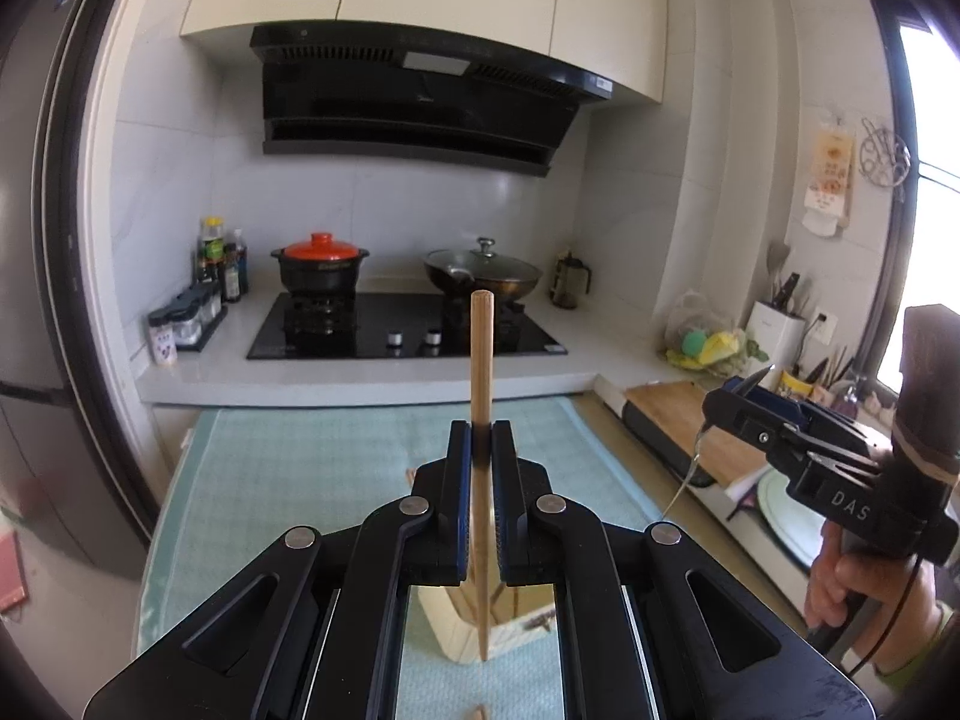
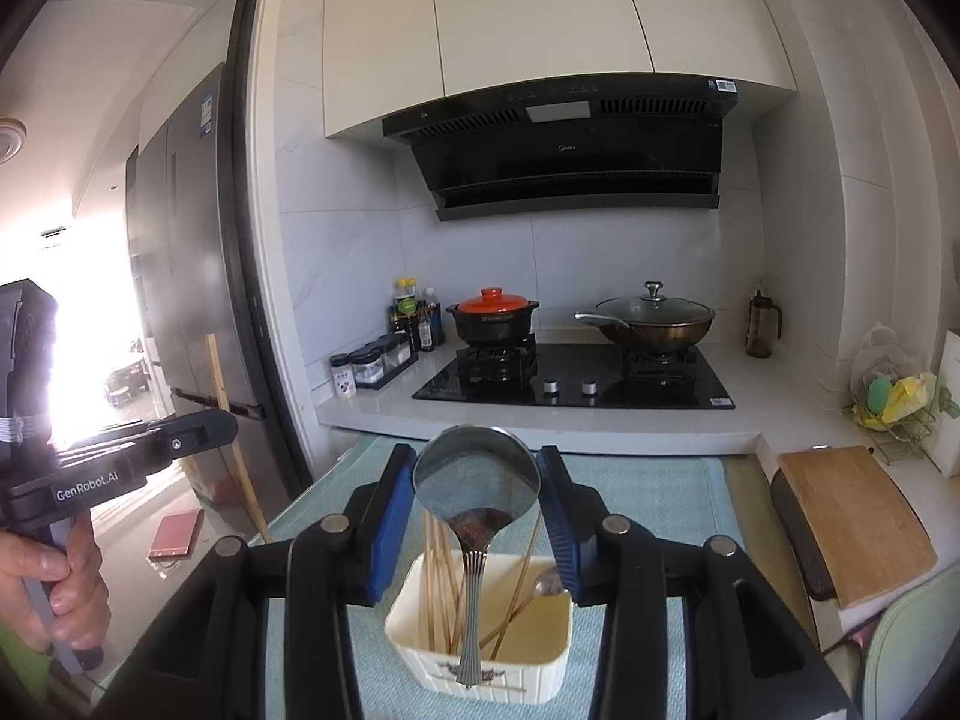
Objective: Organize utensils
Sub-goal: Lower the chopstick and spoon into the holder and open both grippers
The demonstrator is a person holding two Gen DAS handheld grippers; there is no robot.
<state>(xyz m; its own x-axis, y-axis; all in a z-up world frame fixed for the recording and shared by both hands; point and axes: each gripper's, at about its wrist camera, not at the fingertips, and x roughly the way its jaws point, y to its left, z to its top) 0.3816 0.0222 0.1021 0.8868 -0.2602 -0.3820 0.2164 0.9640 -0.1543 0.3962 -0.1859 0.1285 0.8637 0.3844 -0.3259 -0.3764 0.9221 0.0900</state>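
Note:
My left gripper (image 1: pixel 482 438) is shut on a wooden chopstick (image 1: pixel 481 360), held upright with its thin tip hanging over the cream utensil box (image 1: pixel 444 618) below. My right gripper (image 2: pixel 477 468) grips a metal spoon (image 2: pixel 477 474) by its bowl, jaws pressed on both sides, handle hanging down in front of the cream utensil box (image 2: pixel 480 660). That box holds several wooden chopsticks (image 2: pixel 435 570) and another spoon (image 2: pixel 549 582). The right gripper (image 1: pixel 741 399) also shows at the right of the left wrist view, its spoon (image 1: pixel 693 468) dangling. The left gripper body (image 2: pixel 120 450) shows at the left of the right wrist view.
The box stands on a light blue mat (image 2: pixel 648 492) on a table. Behind is a counter with a black hob (image 2: pixel 570 378), a red-lidded pot (image 2: pixel 495 315) and a lidded wok (image 2: pixel 654 318). A wooden cutting board (image 2: pixel 852 522) lies at the right. A fridge (image 2: pixel 192 240) stands left.

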